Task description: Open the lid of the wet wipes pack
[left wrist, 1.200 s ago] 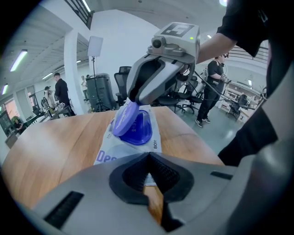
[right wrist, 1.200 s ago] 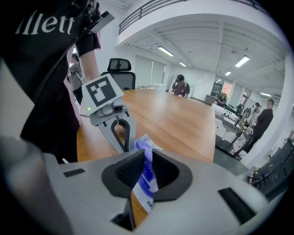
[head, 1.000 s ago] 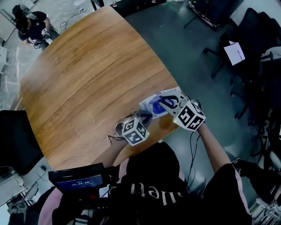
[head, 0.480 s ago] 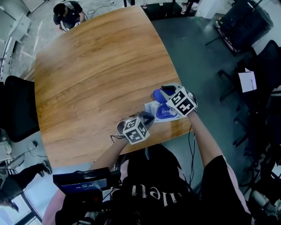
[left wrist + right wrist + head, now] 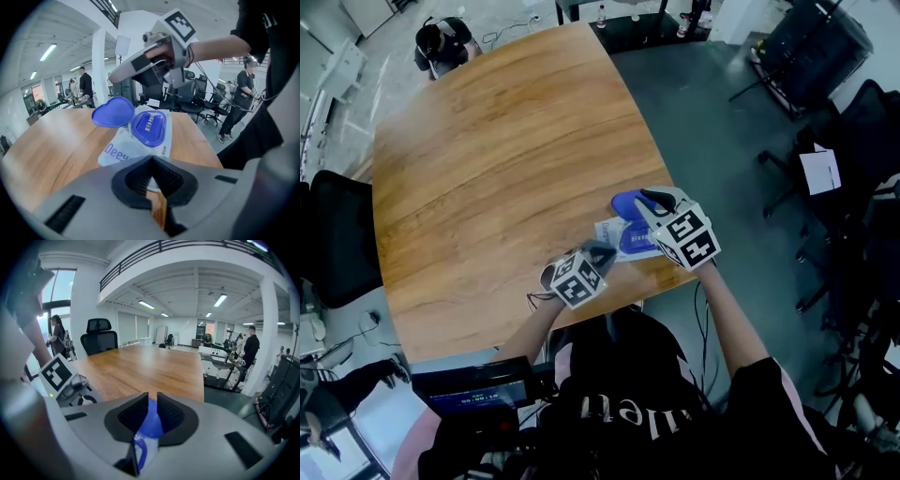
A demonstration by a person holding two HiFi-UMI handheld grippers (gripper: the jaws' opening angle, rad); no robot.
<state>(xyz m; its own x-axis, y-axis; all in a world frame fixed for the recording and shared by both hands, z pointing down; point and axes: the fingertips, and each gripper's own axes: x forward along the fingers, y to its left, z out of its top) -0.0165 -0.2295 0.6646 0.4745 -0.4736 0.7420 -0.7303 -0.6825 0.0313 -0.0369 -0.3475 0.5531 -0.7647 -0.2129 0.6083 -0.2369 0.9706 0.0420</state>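
Head view: lid [image 5: 626,201] newly swung up, pack [image 5: 611,232] open; my right gripper [image 5: 645,199] jaws just loosened, narrow around it, left gripper [image 5: 602,251] pinching pack corner.

Ahead of the grey left claw [image 5: 151,160] with black ribbed pads [image 5: 136,180] and black-and-white marker cube [image 5: 577,279], the white soft wet wipes pack [image 5: 140,151] shows blue lettering and a blue oval plastic lid [image 5: 112,111] on the brown wood-grain table [image 5: 51,145].
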